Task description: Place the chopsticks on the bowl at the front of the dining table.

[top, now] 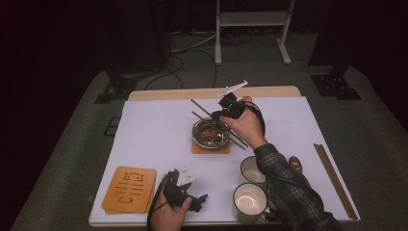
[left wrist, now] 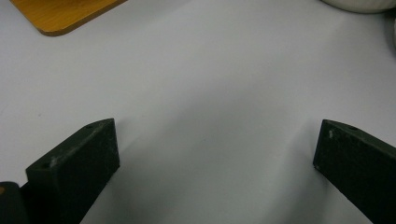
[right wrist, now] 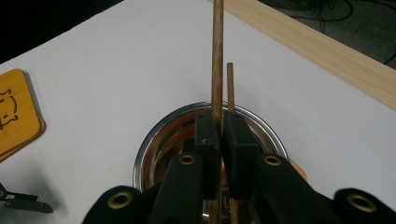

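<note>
A: What has the right gripper [right wrist: 223,128] got between its black jaws?

B: A pair of slim dark-brown wooden chopsticks [right wrist: 217,56]. The jaws are clenched on them, nearly together, and the sticks run out past the tips, one longer than the other.

A: And where are the chopsticks over the table?

B: In the high view they [top: 206,111] slant above the round shiny steel bowl [top: 210,133], which sits on a square orange wooden coaster [top: 210,147] near the middle of the white sheet covering the table [top: 144,125]. I cannot tell whether the sticks touch the bowl's rim.

A: The left gripper [left wrist: 217,154]?

B: Its jaws stand wide apart with nothing but bare white sheet between them. From above it [top: 185,195] sits low at the near edge, just beside the stack of orange wooden coasters with a dark drawing [top: 129,188].

A: Anything else close by?

B: Two white mugs with dark rims [top: 250,198] by the right forearm.
</note>
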Demonstrator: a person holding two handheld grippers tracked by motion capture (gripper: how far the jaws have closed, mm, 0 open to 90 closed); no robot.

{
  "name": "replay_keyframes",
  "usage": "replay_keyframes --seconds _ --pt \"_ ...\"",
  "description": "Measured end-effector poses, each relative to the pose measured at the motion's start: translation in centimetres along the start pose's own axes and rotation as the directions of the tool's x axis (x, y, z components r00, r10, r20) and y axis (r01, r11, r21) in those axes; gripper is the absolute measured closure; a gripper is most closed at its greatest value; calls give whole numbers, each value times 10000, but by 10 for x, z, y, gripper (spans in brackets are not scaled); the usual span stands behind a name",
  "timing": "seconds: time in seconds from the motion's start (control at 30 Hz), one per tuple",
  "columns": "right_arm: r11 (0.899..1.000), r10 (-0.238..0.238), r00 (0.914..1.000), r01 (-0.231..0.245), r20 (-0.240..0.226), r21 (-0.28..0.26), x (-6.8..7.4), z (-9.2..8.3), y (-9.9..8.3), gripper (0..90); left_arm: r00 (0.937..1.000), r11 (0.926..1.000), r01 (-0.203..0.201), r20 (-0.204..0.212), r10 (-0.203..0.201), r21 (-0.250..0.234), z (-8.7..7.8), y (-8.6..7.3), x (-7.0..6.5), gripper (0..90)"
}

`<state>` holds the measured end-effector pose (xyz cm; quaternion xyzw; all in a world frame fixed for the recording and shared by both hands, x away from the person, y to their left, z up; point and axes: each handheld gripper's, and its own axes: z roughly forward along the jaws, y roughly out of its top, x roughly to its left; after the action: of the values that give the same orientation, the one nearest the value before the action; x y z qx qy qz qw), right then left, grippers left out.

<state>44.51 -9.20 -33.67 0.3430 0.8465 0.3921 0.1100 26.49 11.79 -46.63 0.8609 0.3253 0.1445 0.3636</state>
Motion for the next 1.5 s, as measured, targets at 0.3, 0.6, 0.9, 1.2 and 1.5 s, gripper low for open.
replay_keyframes --seconds 0.3,0.6,0.9,1.2,1.5 --pt "9997 -140 9999 141 -38 184 5 13 1 843 10000 10000 -6 13 6 20 0 0 0 0" --pt "9997 -171 9998 172 -103 149 8 21 1 843 10000 10000 -14 2 14 16 0 0 0 0" --pt "9995 -135 9998 139 -136 270 8 29 -3 843 10000 10000 -4 -8 4 0 0 0 0 0" --pt "9989 -78 9998 86 -188 463 10 35 -5 843 10000 10000 -13 -19 13 -5 0 0 0 0" --pt "9983 111 9998 -100 -191 576 6 40 -9 844 10000 10000 -16 -5 16 14 0 0 0 0"
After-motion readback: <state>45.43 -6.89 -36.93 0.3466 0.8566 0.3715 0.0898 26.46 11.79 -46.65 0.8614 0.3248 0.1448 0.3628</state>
